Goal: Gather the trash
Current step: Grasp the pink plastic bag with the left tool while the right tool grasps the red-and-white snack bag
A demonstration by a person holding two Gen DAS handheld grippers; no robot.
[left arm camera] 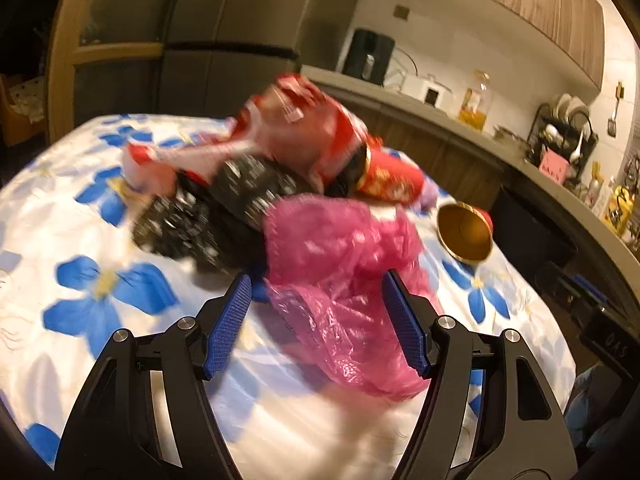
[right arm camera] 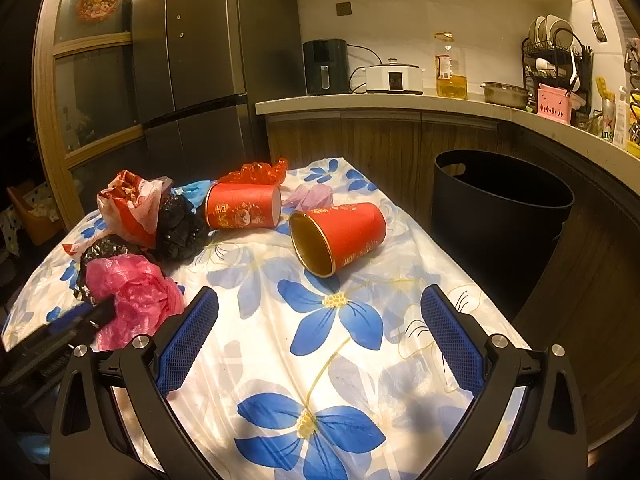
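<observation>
Trash lies on a table with a blue-flower cloth [right arm camera: 320, 360]. A crumpled pink plastic bag [left arm camera: 340, 280] [right arm camera: 132, 296] lies between the open fingers of my left gripper [left arm camera: 316, 292], which also shows in the right wrist view [right arm camera: 80, 320]. Behind it are black bags [left arm camera: 224, 208] [right arm camera: 180, 228], a red-and-white bag [left arm camera: 288, 128] [right arm camera: 128, 204] and two red paper cups on their sides, one far [left arm camera: 392, 180] [right arm camera: 240, 206] and one near [left arm camera: 464, 232] [right arm camera: 336, 236]. My right gripper [right arm camera: 320, 316] is open and empty, just short of the near cup.
A black trash bin [right arm camera: 500, 216] stands on the floor right of the table. A crumpled red bag [right arm camera: 256, 172] and a purple bag [right arm camera: 312, 196] lie at the table's far edge. A fridge [right arm camera: 192, 60] and a cluttered kitchen counter [right arm camera: 400, 100] are behind.
</observation>
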